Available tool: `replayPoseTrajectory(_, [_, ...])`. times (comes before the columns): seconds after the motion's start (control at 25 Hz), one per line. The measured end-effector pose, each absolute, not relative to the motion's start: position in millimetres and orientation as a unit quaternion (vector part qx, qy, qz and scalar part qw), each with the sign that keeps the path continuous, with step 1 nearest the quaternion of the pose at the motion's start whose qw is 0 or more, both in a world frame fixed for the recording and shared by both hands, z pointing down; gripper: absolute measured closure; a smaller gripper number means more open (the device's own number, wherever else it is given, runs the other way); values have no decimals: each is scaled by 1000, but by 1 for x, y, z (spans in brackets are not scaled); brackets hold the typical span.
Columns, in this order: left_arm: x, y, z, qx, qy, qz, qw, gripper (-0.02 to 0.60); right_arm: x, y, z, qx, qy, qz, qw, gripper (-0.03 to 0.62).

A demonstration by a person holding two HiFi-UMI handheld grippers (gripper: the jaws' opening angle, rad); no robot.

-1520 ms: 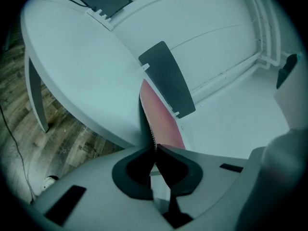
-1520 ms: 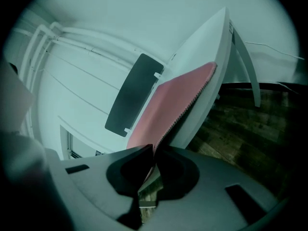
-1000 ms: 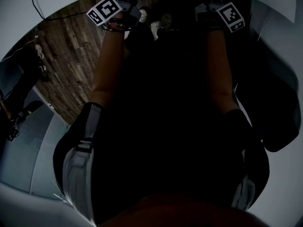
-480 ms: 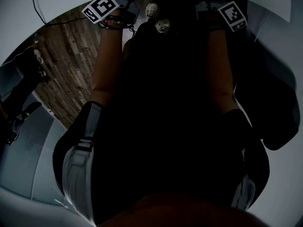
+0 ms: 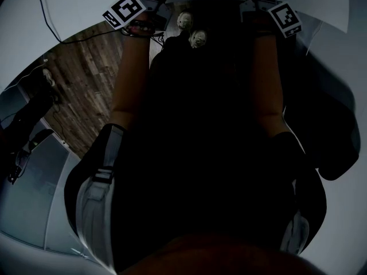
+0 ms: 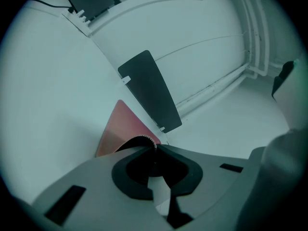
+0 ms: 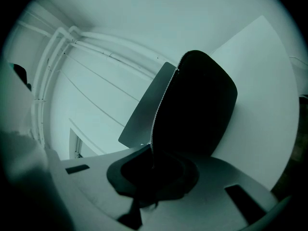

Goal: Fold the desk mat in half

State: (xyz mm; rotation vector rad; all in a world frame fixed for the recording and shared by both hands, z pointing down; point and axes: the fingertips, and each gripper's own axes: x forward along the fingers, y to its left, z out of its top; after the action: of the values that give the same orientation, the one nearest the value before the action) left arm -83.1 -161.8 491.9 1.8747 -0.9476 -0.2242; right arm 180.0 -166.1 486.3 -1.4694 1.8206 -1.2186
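The desk mat is lifted off the table, held by two corners. In the left gripper view my left gripper is shut on a stitched corner of the desk mat, whose reddish face shows. In the right gripper view my right gripper is shut on another rounded corner of the desk mat, whose black side stands up. In the head view the left gripper and right gripper are at the top, arms stretched out. The mass between the arms is too dark to tell mat from clothing.
A white table with a cable curves across the top left, above a wooden floor. Two shoes show between the grippers. A dark panel and pipes are on the white wall.
Both grippers keep their hold on the mat corners. In the head view the table edge and floor have slid down a little, and the shoes have come into plainer sight between the grippers.
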Motion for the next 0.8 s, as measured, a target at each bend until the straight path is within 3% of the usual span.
replayPoseTrajectory(0.8, [-76, -162, 469, 783, -374, -111, 485, 555, 185, -163, 463, -541, 666, -427, 286, 551])
